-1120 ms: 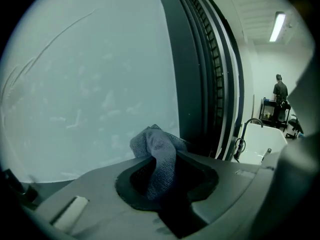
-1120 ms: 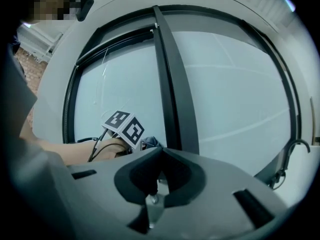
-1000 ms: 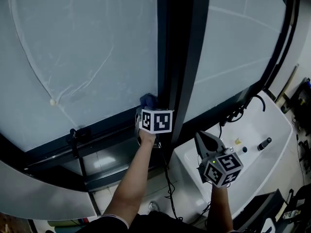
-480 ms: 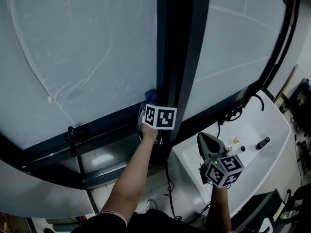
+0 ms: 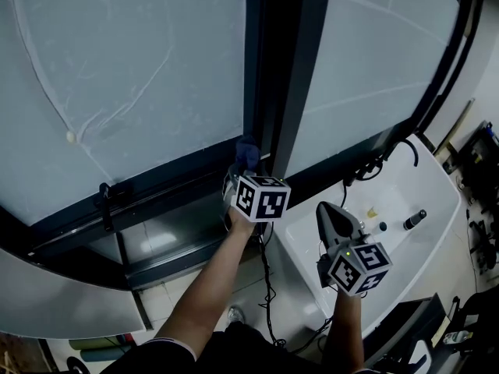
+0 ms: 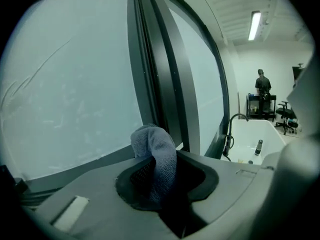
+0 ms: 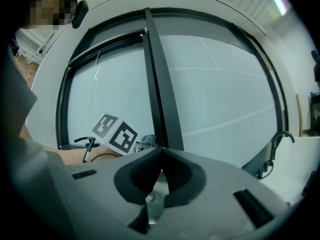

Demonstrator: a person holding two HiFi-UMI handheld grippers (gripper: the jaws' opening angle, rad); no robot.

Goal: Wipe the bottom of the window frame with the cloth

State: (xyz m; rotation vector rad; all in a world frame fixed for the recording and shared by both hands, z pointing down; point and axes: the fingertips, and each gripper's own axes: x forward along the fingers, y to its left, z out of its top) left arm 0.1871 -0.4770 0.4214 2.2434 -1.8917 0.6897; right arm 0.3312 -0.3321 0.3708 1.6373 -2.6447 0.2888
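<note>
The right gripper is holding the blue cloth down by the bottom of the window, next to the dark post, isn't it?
Not quite. The left gripper holds the blue-grey knitted cloth, as the left gripper view shows; the right gripper is shut and empty. The rest holds: it is at the bottom of the window, next to the dark upright post.

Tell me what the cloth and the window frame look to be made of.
The cloth: soft blue-grey textile, matte; a fine knit texture shows and it folds limply. The window frame: smooth dark profiles with a dull sheen, probably painted metal, though plastic is possible.
</note>
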